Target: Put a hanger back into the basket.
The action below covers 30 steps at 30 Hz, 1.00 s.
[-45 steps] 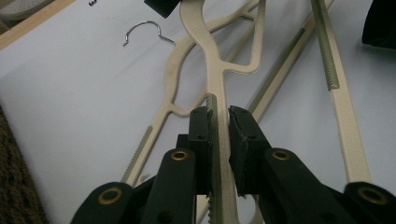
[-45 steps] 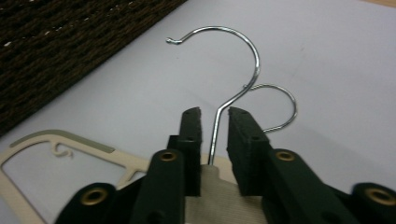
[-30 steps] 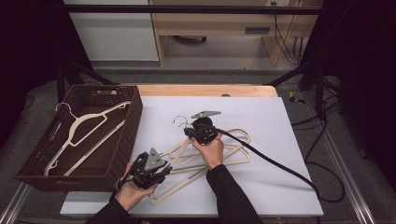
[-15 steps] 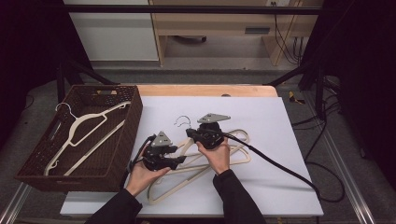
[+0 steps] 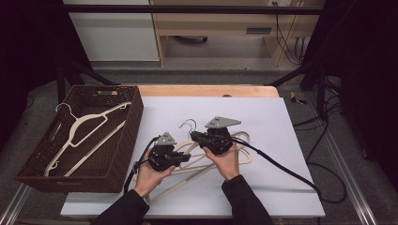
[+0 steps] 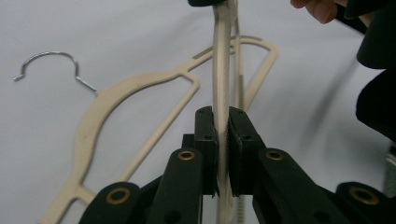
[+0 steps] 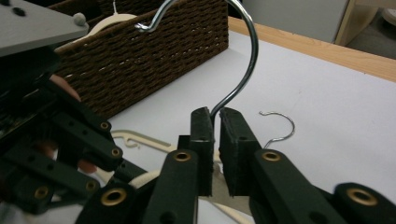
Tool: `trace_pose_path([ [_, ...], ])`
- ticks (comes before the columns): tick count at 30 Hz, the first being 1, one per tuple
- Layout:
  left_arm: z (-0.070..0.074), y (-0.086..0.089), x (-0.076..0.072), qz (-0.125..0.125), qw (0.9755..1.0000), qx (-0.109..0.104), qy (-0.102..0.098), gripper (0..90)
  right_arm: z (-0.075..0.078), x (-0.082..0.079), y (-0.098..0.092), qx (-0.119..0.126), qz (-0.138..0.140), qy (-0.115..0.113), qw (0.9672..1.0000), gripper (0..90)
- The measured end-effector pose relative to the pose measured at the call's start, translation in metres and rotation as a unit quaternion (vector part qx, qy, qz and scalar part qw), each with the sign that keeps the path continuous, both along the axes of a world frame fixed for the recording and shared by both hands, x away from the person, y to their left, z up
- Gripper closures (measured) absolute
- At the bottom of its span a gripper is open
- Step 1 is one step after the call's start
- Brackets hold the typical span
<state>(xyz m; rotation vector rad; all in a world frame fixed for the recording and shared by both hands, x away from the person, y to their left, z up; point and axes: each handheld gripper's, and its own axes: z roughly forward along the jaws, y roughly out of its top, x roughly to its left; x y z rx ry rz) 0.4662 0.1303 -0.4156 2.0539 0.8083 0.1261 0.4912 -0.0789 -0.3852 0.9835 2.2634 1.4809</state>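
- A white tabletop (image 5: 281,140) with a wooden far edge stands in a dim room; a pale cabinet and dark stands rise behind it.
- A brown woven basket (image 5: 123,154) sits at the tabletop's left edge, with two cream hangers (image 5: 89,123) lying inside it.
- Near the middle of the tabletop, cream hangers lie overlapped in a small pile between the person's two hands.
- The left tool (image 6: 222,140) has just been closing, and its two black jaws now pinch a thin cream hanger bar (image 6: 221,70) edge-on; the bar runs straight up between the pads in the left gripper view.
- Beside that bar, another cream hanger (image 6: 135,107) lies flat on the white surface, its metal hook to the left.
- The right tool (image 7: 215,122) has just eased a little, yet its jaws hold the stem of a hanger's metal hook (image 7: 243,60), which curves up and over above them.
- A second metal hook (image 7: 280,126) lies on the tabletop just beyond the right tool.
- In the high view, both tools are close together over the pile, left tool (image 5: 180,158) nearer the basket, right tool (image 5: 199,137) beside it.
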Motion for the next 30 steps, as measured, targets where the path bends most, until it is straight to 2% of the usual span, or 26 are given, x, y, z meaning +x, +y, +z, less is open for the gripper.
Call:
trace_pose_path([
  [4,0.004,-0.003,-0.011,-0.01,0.9998,-0.009,-0.013,86.0,0.01,-0.016,-0.018,-0.002,0.011,-0.007,0.9999,69.6],
  [7,0.007,-0.006,-0.016,-0.011,0.9996,-0.002,-0.025,86.1,0.014,-0.029,-0.031,0.0,0.007,-0.022,0.9997,62.1],
  [10,0.009,-0.006,-0.02,-0.016,0.9997,-0.011,-0.018,86.1,0.017,-0.042,-0.049,0.006,-0.001,-0.035,0.9994,53.0],
  [15,0.022,-0.001,-0.031,-0.026,0.9988,-0.017,-0.037,86.2,0.017,-0.06,-0.08,0.017,-0.02,-0.048,0.9985,35.5],
  [18,0.032,0.005,-0.037,-0.035,0.998,-0.02,-0.048,86.2,0.012,-0.065,-0.097,0.026,-0.036,-0.052,0.9977,26.1],
  [22,0.042,0.016,-0.041,-0.034,0.9977,-0.013,-0.057,86.2,0.008,-0.066,-0.109,0.037,-0.05,-0.056,0.9965,17.2],
  [24,0.046,0.021,-0.041,-0.027,0.9975,-0.008,-0.065,86.2,0.007,-0.067,-0.114,0.035,-0.054,-0.06,0.9961,13.2],
  [30,0.067,0.038,-0.044,-0.016,0.9964,-0.02,-0.08,86.1,0.004,-0.072,-0.125,0.016,-0.063,-0.07,0.9954,6.4],
])
